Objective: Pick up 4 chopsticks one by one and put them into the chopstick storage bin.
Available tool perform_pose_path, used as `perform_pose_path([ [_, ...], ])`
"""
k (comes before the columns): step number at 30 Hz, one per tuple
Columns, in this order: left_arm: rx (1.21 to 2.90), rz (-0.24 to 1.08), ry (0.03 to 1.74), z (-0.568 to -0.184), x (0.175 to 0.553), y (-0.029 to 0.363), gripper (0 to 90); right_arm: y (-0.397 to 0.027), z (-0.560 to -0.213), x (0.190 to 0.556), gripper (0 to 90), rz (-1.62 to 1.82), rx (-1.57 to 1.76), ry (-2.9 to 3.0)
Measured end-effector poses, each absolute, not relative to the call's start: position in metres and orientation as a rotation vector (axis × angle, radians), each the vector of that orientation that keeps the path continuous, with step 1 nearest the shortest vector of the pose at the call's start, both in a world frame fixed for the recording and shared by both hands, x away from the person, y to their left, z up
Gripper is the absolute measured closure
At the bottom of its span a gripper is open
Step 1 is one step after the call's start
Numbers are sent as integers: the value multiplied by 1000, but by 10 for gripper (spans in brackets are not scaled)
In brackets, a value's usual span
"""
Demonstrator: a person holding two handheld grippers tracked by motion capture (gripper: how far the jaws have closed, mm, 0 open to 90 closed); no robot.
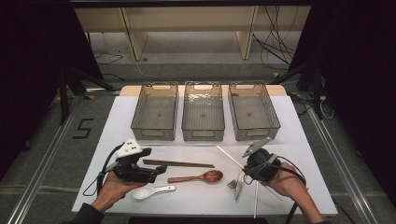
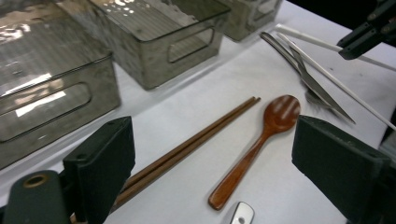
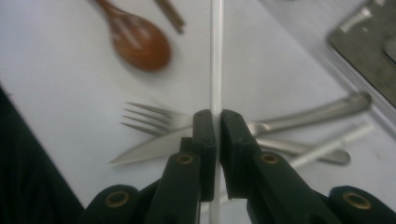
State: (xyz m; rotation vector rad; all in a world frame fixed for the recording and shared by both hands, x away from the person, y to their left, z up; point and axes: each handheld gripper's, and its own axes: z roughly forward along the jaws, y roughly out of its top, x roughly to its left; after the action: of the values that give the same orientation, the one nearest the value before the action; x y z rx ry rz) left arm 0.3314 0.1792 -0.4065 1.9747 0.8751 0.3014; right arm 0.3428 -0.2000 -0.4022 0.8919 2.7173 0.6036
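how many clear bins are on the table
3, in a row along the table's far side: left bin, middle bin, right bin. All look empty; none seems hidden.

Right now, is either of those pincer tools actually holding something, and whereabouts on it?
Yes. The right gripper pinches a thin white stick partway along its length, the stick running out past the fingers. The left gripper holds nothing.

Light: dim room, table (image 1: 140, 112) lit from above, dark surround.
Glare: white patches on the clear bins (image 2: 56, 93).
Blur: wooden spoon (image 3: 137, 44) and fork (image 3: 154, 116) soft in the right gripper view.
Shadows: faint, short.
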Motion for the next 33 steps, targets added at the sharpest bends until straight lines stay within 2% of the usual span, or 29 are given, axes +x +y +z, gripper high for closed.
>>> perform_pose_path([
  [13,2192,217,675,-400,339,132,155,-151,-395,322,857,557,537,2820],
  [20,2298,248,541,-399,336,113,172,-143,-397,317,857,530,438,2847],
  [24,2353,239,465,-400,334,104,201,-140,-398,316,857,518,414,2856],
  [33,2466,231,318,-407,331,87,338,-135,-400,312,857,498,328,2877],
])
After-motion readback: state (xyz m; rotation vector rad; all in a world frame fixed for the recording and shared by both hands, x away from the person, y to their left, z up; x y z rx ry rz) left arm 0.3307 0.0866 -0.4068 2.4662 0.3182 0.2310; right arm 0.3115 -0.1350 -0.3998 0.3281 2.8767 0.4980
